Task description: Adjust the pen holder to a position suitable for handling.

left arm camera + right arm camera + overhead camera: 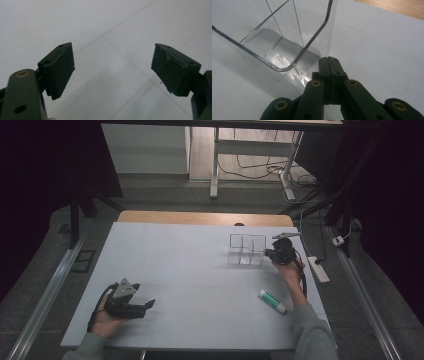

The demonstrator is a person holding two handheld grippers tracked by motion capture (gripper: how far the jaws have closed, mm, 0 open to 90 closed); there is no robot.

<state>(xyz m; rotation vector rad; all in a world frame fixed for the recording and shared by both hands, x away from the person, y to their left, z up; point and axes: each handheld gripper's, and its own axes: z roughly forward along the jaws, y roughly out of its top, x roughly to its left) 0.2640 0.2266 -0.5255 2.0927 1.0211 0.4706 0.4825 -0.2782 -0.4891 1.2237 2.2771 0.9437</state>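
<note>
From the high view we see the whole white bench (190,270). Our right tongs (272,253) sit at the right end of the clear box (246,249), far side of the bench, right next to it. Our left tongs (149,305) rest low at the near left, well apart from the box. A green & white glue stick (271,300) lies near our right arm.

The right gripper view gets in close. Right tongs (329,60) are shut tight, pads pressed together, w/ nothing between them. The tips are just beside the clear box (279,42), by its rounded corner. We can't tell if they touch. It has thin walls splitting it inside.

The left gripper view shows the left tongs (113,67) wide open, nothing in them, just bare bench (105,25) w/ thin lines.
</note>
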